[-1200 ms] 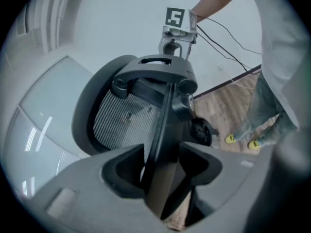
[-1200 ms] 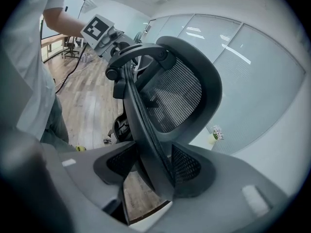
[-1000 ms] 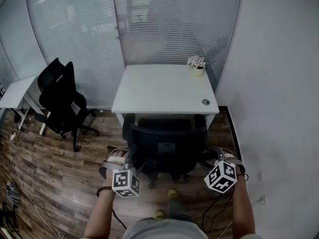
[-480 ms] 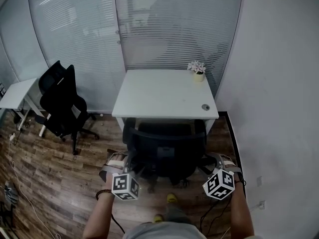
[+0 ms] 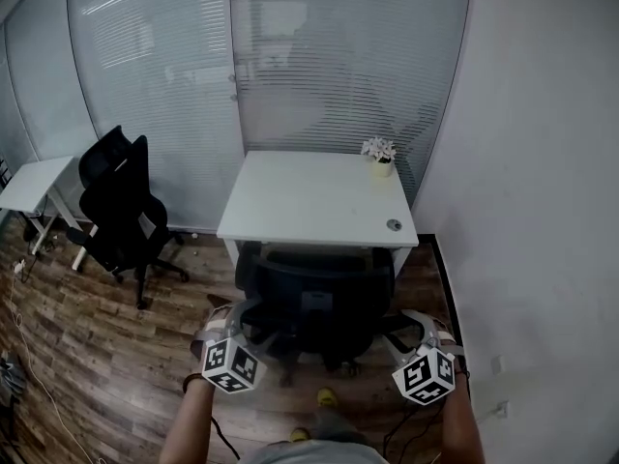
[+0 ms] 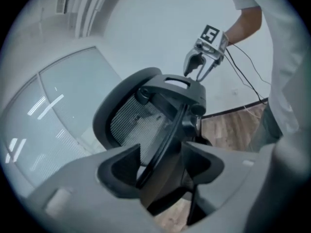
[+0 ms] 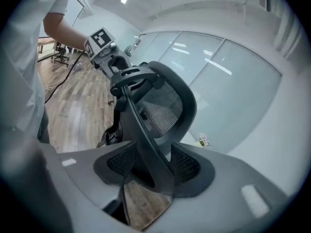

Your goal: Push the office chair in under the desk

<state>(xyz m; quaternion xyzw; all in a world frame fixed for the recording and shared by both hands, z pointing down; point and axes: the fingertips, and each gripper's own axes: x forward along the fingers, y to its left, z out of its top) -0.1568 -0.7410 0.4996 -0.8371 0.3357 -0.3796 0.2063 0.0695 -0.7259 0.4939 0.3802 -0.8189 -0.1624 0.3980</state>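
Two claws flank the office chair point(image 5: 314, 293) low in the frame. At lower left, your left claw point(image 6: 161, 148) has just been opening; its jaws stand spread, with the backrest's edge loose between them. In the centre, the chair's seat sits tucked under the white counter point(image 5: 309, 196). At lower right, your right claw point(image 7: 153, 149) straddles the other edge, jaws apart, not visibly pinching. The push looks finished, and you seem to be letting go.

From overhead, the head view looks steeply down past the office chair point(image 5: 314, 298) to the near edge of the desk point(image 5: 319, 196). The two gripper views sit tight against the chair's back from opposite sides, facing across it. Each catches the other: the right gripper point(image 6: 197, 72) and the left gripper point(image 7: 115, 64).
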